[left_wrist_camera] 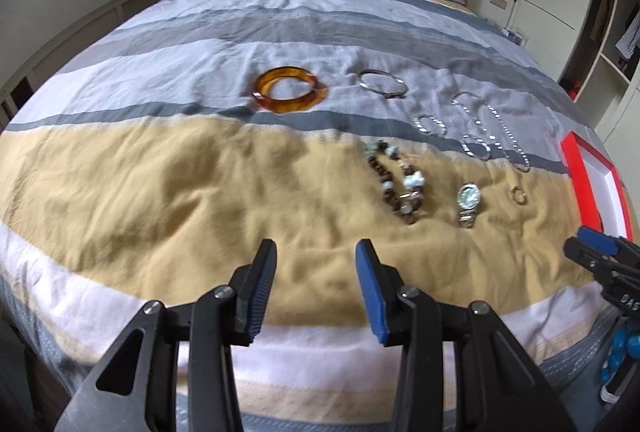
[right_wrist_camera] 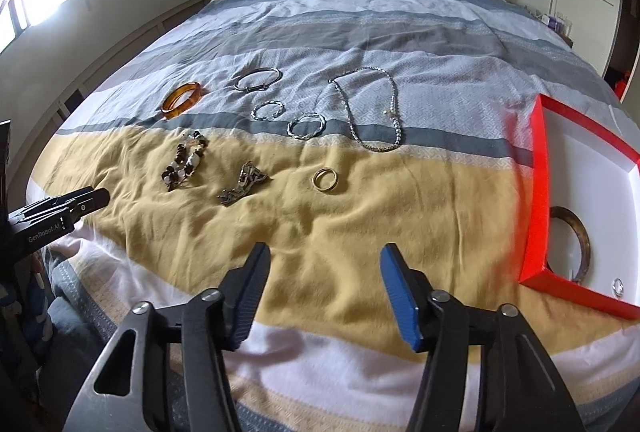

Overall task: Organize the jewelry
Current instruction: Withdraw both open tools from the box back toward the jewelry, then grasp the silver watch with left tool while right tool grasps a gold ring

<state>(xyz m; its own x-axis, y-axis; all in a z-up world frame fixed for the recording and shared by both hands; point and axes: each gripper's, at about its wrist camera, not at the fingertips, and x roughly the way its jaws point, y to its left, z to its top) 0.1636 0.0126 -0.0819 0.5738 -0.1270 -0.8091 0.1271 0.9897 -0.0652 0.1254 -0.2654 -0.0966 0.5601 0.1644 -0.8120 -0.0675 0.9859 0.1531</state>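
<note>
1. The soft, rumpled bed cover [right_wrist_camera: 280,232] looks like the main trap: jaws pressed down for the thin gold ring [right_wrist_camera: 325,179] could pinch fabric along with it, or nudge it into a fold.
2. The long chain necklace [right_wrist_camera: 372,107] is likely to drape and snag if lifted by one spot, and may drag the twisted silver bangle [right_wrist_camera: 306,125] lying just beside it.
3. The beaded bracelet [right_wrist_camera: 185,161] and the watch [right_wrist_camera: 244,185] lie close together, so a careless reach might catch both.
4. The red box [right_wrist_camera: 536,191] sits at the bed's right side with a dark bangle [right_wrist_camera: 576,244] and a small silver ring [right_wrist_camera: 618,286] already inside; a drop near its wall could bounce out.
5. The amber bangle [left_wrist_camera: 290,87] and the plain silver bangle [left_wrist_camera: 382,83] lie farther up the bed, a longer reach.
6. The left gripper [left_wrist_camera: 316,288] and the right gripper [right_wrist_camera: 324,296] both tilt downward over the bed's near edge, side by side, jaws released and empty.
</note>
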